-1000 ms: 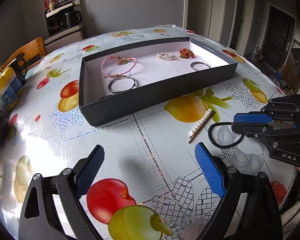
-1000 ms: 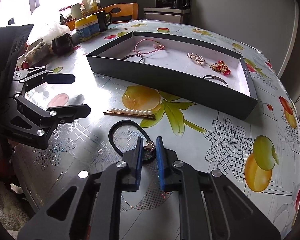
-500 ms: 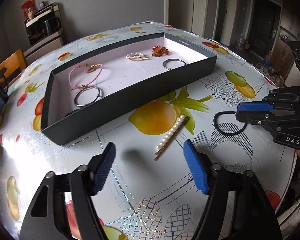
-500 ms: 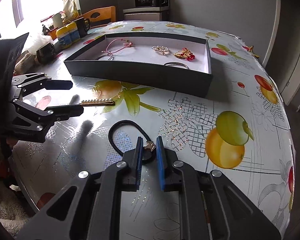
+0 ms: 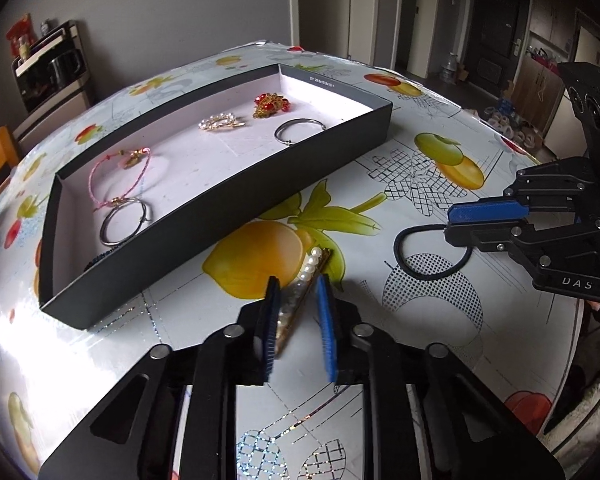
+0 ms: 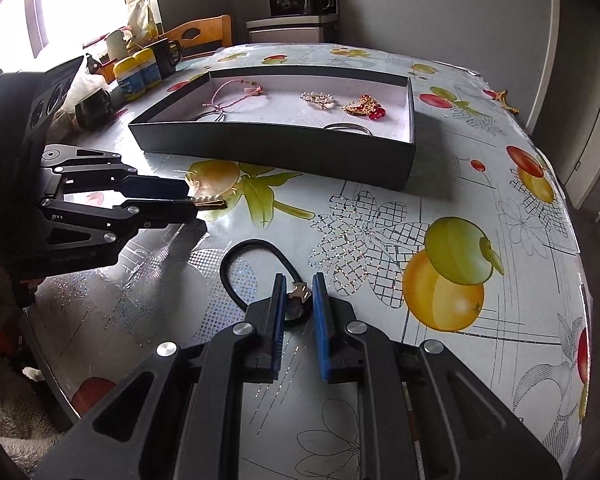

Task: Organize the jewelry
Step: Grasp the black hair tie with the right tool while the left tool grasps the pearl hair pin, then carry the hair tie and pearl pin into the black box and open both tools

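A pearl hair clip point(image 5: 305, 280) lies on the fruit-print tablecloth in front of the black tray point(image 5: 236, 196). My left gripper point(image 5: 297, 292) has closed around its near end; the clip's tip pokes out of the fingers in the right wrist view point(image 6: 210, 201). A black hair tie point(image 6: 256, 268) with a small gold charm lies to the right. My right gripper point(image 6: 297, 292) is shut on it at the charm, low over the table; it also shows in the left wrist view point(image 5: 452, 226). The tray holds a pink cord bracelet point(image 5: 120, 176), silver bangles point(image 5: 122, 224), a pearl brooch point(image 5: 220, 122) and a red-gold brooch point(image 5: 270, 105).
Mugs, yellow-lidded jars point(image 6: 138, 74) and bags crowd the table's far left by the window. A wooden chair point(image 6: 198, 36) and a coffee machine cabinet point(image 6: 300, 0) stand behind. The table edge point(image 6: 572, 240) curves close on the right.
My left gripper moved forward and down to the pearl clip and closed from wide open onto it. The right gripper stayed shut on the hair tie.
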The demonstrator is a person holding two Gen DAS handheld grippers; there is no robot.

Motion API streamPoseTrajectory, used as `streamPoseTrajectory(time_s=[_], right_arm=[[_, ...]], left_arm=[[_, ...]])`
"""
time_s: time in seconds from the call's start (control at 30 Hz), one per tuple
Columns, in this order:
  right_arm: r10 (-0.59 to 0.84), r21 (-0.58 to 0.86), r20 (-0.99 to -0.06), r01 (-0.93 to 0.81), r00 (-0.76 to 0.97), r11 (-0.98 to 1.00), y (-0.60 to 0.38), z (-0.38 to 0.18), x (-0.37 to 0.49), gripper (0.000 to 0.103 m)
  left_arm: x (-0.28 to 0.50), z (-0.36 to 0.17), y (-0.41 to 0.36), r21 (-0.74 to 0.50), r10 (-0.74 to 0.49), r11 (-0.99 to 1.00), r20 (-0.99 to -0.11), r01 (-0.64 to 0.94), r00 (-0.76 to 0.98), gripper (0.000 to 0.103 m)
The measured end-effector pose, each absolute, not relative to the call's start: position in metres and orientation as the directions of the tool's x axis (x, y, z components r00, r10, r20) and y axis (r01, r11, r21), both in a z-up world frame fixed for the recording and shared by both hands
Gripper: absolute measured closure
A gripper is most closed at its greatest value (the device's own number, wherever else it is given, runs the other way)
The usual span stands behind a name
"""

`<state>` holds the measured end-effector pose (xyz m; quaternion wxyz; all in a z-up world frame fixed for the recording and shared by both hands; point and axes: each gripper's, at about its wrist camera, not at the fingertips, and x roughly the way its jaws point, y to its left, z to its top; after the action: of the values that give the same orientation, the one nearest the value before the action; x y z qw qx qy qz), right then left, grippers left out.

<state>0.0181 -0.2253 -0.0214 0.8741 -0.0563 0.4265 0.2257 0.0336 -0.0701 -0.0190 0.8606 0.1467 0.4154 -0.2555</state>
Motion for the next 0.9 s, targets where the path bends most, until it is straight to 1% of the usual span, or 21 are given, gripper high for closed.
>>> streamPoseTrajectory(time_s=[0.03, 0.23, 0.47, 0.77, 0.9], right_arm=[[0.351, 0.098, -0.770, -0.444, 0.533, 0.890, -0.225, -0.021, 0.018, 0.090], [0.370, 0.123, -0.758, -0.440, 0.537, 0.889, -0.222, -0.019, 0.021, 0.090], [0.370, 0.096, -0.739, -0.456, 0.563, 0.885, -0.214, -0.006, 0.019, 0.090], [0.385, 0.048, -0.681, -0.487, 0.622, 0.872, -0.201, 0.033, 0.035, 0.090], [0.390, 0.036, -0.648, -0.484, 0.655, 0.874, -0.197, 0.051, 0.050, 0.090]], left_arm=[[0.033, -0.019, -0.070, 0.043, -0.318, 0.824, -0.790, 0.565, 0.524, 0.095], [0.031, -0.019, -0.070, 0.045, -0.316, 0.827, -0.787, 0.561, 0.530, 0.095], [0.025, -0.008, -0.061, 0.031, -0.329, 0.836, -0.771, 0.548, 0.546, 0.095], [0.024, 0.028, -0.050, 0.037, -0.348, 0.847, -0.716, 0.531, 0.606, 0.095], [0.039, 0.041, -0.044, 0.057, -0.317, 0.867, -0.704, 0.495, 0.635, 0.095]])
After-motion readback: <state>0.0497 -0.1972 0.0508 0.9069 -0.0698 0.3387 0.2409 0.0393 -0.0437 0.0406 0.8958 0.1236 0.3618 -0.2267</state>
